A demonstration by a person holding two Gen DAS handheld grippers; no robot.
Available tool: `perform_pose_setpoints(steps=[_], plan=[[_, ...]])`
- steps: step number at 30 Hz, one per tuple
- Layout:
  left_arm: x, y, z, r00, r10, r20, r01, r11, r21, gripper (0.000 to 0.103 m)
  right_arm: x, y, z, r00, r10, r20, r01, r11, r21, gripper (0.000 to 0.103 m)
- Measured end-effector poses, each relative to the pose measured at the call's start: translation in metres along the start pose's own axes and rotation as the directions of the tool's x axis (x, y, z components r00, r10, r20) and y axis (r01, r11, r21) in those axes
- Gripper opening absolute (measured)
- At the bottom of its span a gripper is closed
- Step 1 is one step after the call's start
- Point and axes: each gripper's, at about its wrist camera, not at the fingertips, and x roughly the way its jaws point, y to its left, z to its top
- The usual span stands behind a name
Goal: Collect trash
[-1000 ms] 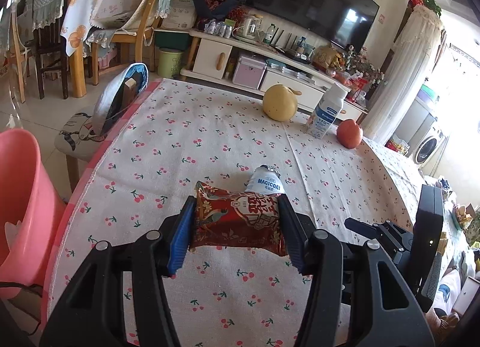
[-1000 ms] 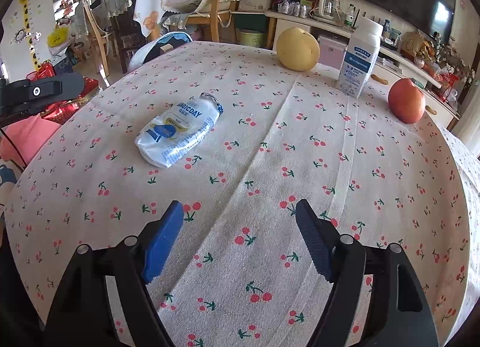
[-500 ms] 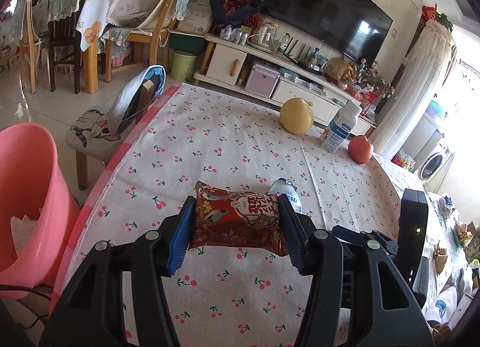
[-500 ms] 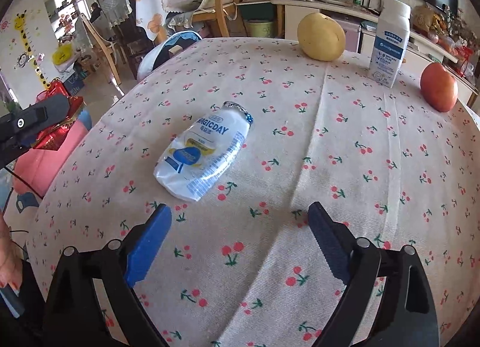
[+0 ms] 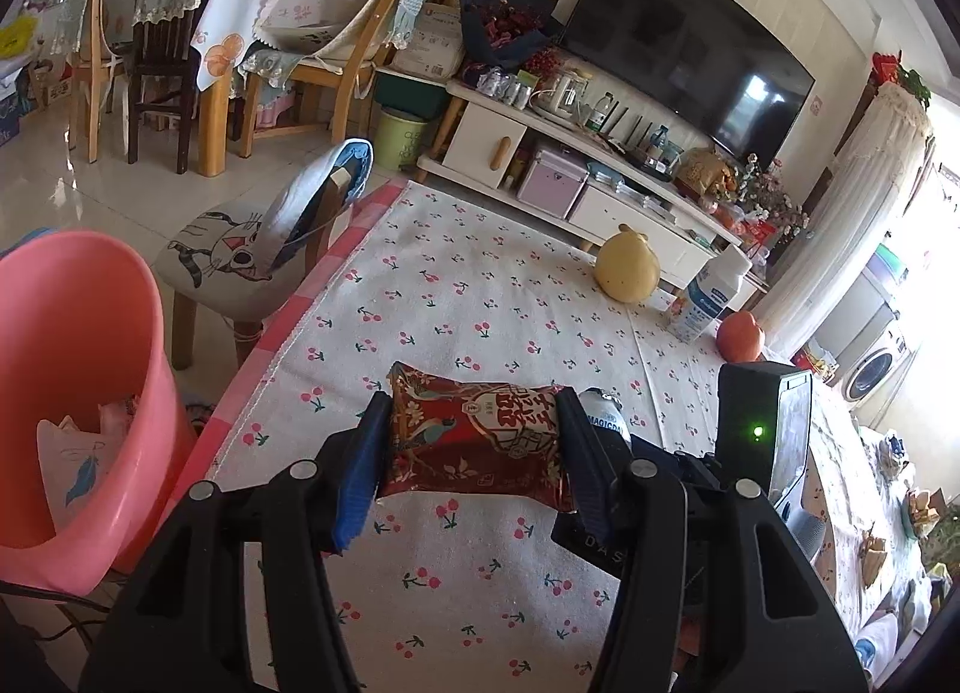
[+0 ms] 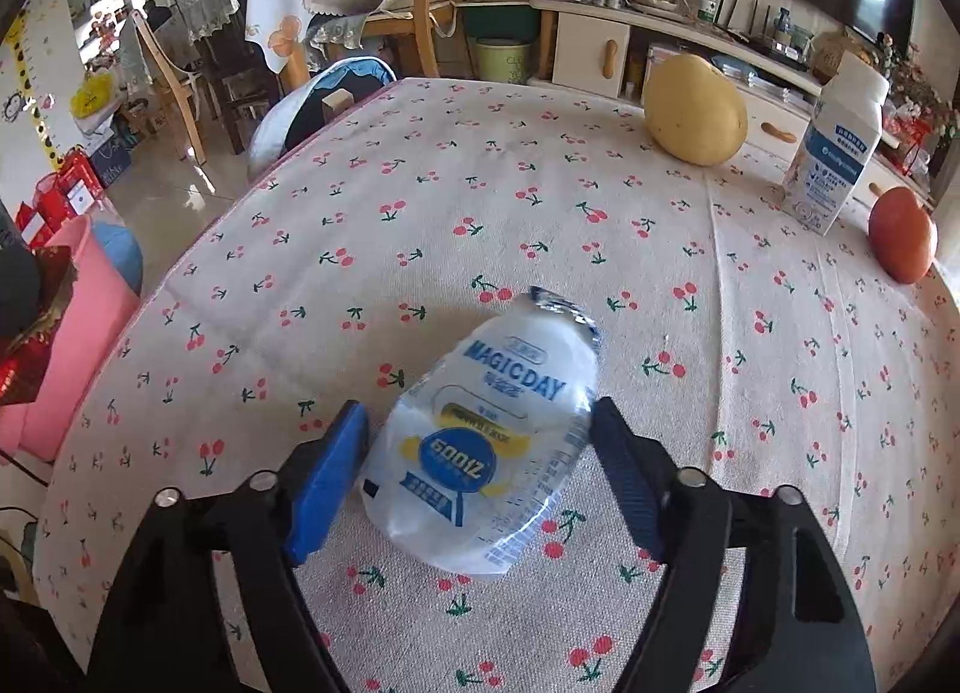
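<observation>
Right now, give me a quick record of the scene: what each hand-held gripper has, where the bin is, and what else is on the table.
left hand-held gripper: shut on red snack packet
right hand-held gripper: open, straddling MAGICDAY pouch lying on the tablecloth
bin: pink bucket, on the floor left of the table
other items: yellow pomelo, milk bottle, orange-red fruit

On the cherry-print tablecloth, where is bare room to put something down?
Free: the wide stretch of cherry-print tablecloth between the flattened white plastic pouch and the yellow pear, and the left side toward the chair. Crowded: the far right, where the pear, white milk bottle and red-orange fruit cluster.
</observation>
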Motion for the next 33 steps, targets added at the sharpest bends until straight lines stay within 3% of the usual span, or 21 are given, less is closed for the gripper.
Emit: perform_pose_setpoints(steps=[14,21,28,33], plan=[[-0.014,0.02,0.009,0.999,-0.003,0.038,0.006,0.998,-0.062,0.056,-0.021,0.002,-0.007,0.997,0.003,0.079,-0.004,1.0,0.012,0.065],[-0.033,0.036,0.017,0.996,0.009,0.093,0.0,0.995,-0.1,0.056,-0.05,0.033,0.013,0.987,0.086,0.135,-0.086,0.996,-0.007,0.065],[-0.066,0.075,0.028,0.973,0.122,0.195,-0.081,0.976,-0.204,0.056,-0.076,0.091,0.035,0.96,0.219,0.173,-0.208,0.975,-0.077,0.065],[-0.086,0.112,0.034,0.945,0.228,0.236,-0.143,0.934,-0.328,0.056,-0.085,0.142,0.047,0.936,0.306,0.171,-0.279,0.946,-0.165,0.065]])
